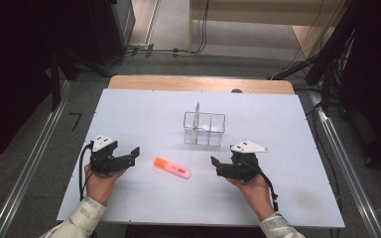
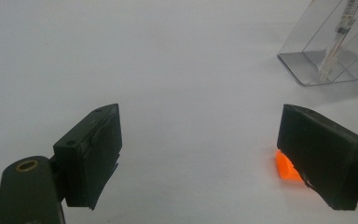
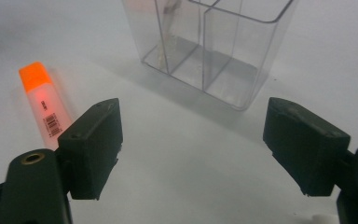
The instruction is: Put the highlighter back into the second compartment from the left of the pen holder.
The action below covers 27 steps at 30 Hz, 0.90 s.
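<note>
One orange highlighter [image 1: 172,168] lay between the left gripper [image 1: 135,151] and the right gripper [image 1: 214,161], touching neither. Both grippers had their jaws wide apart, holding nothing.

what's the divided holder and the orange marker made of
Holder: looks like clear hard plastic, glossy; you see straight through its walls and dividers. Marker: probably plastic, with an opaque bright orange cap and a milky, translucent barrel bearing a barcode label.
</note>
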Each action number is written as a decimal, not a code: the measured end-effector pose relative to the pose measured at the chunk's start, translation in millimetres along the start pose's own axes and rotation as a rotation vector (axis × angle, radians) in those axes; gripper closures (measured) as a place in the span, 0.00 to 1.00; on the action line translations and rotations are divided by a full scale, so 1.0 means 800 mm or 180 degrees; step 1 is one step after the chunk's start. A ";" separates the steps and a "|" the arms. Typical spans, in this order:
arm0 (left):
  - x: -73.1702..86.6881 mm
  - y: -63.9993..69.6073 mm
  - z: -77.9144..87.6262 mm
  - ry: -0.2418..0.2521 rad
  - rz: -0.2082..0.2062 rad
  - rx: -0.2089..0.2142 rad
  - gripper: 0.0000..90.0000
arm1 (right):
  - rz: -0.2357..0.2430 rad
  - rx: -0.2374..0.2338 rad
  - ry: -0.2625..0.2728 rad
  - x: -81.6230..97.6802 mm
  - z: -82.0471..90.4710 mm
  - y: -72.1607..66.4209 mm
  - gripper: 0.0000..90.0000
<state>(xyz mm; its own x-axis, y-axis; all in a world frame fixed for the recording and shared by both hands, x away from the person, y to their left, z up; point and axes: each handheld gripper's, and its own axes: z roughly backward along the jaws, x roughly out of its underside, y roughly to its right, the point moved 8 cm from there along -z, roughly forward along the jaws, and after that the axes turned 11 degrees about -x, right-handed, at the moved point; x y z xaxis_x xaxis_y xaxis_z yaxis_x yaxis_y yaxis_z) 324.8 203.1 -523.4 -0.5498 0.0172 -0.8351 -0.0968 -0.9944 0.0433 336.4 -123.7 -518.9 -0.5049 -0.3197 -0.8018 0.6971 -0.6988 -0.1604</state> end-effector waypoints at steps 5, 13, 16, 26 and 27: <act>0.000 0.000 0.000 -0.0001 -0.0007 0.0002 0.16 | 0.0038 -0.0034 -0.0042 0.000 -0.012 -0.009 0.20; 0.000 -0.001 0.000 0.0004 -0.0001 -0.0005 0.16 | 0.0098 -0.0109 -0.0095 -0.001 -0.031 -0.024 0.20; 0.000 0.000 0.000 0.0003 -0.0006 0.0002 0.16 | 0.0124 -0.0154 -0.0115 -0.001 -0.041 -0.033 0.20; 0.000 0.000 0.000 -0.0003 -0.0009 0.0011 0.16 | 0.0242 -0.0286 -0.0221 0.003 -0.074 -0.061 0.21; 0.000 0.000 0.000 -0.0003 -0.0008 0.0012 0.16 | 0.0245 -0.0299 -0.0231 0.004 -0.076 -0.063 0.21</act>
<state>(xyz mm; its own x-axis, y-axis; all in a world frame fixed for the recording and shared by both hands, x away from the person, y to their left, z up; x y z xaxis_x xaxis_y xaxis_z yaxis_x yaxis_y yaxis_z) 324.7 203.1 -523.7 -0.5504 0.0199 -0.8347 -0.1015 -0.9939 0.0433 330.8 -50.3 -548.4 -0.4812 -0.4178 -0.7706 0.7781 -0.6085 -0.1560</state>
